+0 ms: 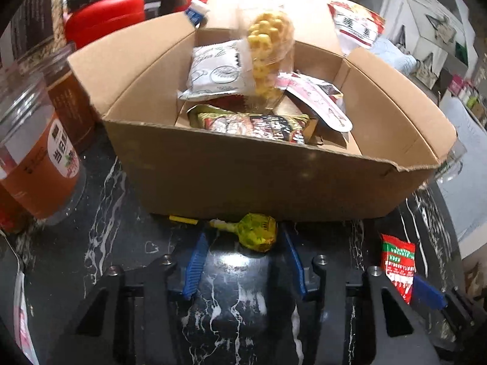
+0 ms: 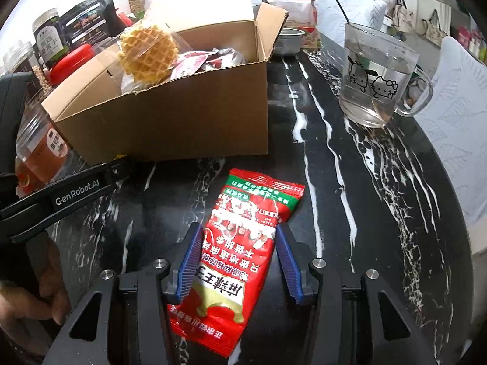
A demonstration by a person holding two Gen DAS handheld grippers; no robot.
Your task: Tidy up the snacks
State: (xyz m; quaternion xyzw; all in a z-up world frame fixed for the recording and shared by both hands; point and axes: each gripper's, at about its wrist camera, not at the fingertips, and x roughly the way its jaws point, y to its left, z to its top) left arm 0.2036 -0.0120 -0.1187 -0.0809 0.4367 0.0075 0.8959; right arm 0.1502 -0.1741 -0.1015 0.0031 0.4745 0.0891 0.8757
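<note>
The right gripper [image 2: 239, 261] is spread wide over a red snack packet [image 2: 240, 261] lying flat on the black marble table [image 2: 380, 213]; the blue fingers [image 2: 190, 261] flank the packet's sides without clamping it. The left gripper [image 1: 243, 261] is likewise open, holding nothing, with a green-wrapped lollipop [image 1: 255, 232] lying between its fingertips against the foot of the cardboard box [image 1: 274, 182]. Inside the box sit several snack packets and a waffle in clear wrap [image 2: 147, 56]. Beyond the right gripper, a glass mug [image 2: 377, 76] stands apart from the box.
</note>
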